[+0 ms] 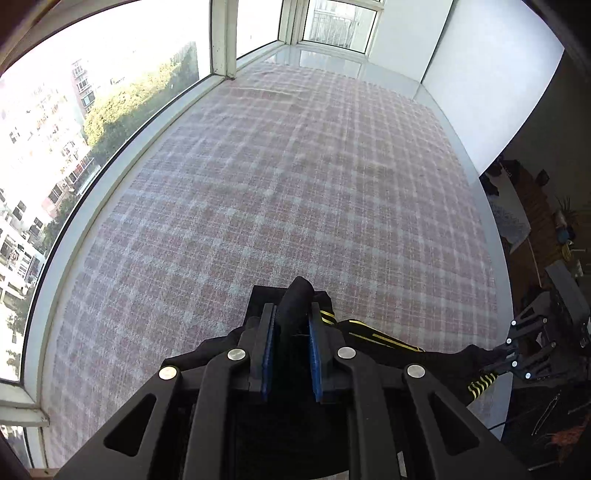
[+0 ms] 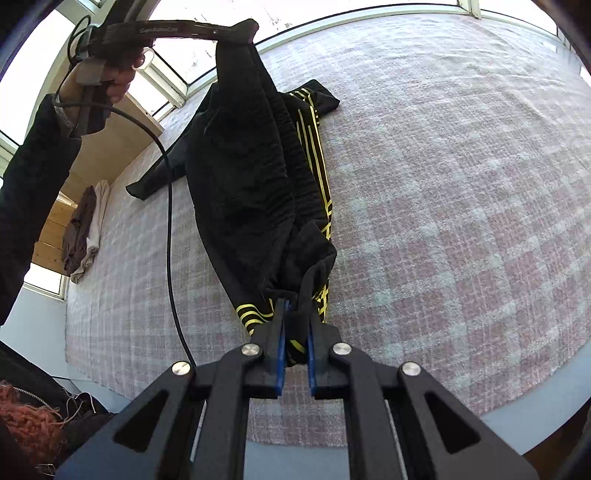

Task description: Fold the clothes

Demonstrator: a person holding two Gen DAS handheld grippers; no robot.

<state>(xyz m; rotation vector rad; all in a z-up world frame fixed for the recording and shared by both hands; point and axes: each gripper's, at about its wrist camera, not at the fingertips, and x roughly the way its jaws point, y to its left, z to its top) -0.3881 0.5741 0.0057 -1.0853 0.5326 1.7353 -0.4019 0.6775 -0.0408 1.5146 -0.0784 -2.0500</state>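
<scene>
A black garment with yellow stripes [image 2: 251, 177] hangs stretched between my two grippers above the plaid cloth [image 2: 443, 184]. My right gripper [image 2: 295, 310] is shut on one bunched end of it. My left gripper [image 1: 292, 314] is shut on the other end; it also shows in the right wrist view [image 2: 236, 31], raised high at top left. Part of the garment [image 1: 388, 341] trails on the cloth; a sleeve or leg lies flat behind [image 2: 159, 177]. The right gripper shows at the right edge of the left wrist view [image 1: 495, 363].
The pink and white plaid cloth [image 1: 295, 184] covers a wide surface beside large windows [image 1: 74, 129]. A folded pile of brown and cream clothes [image 2: 85, 229] lies at the cloth's far left edge. A black cable [image 2: 170, 221] hangs from the left gripper.
</scene>
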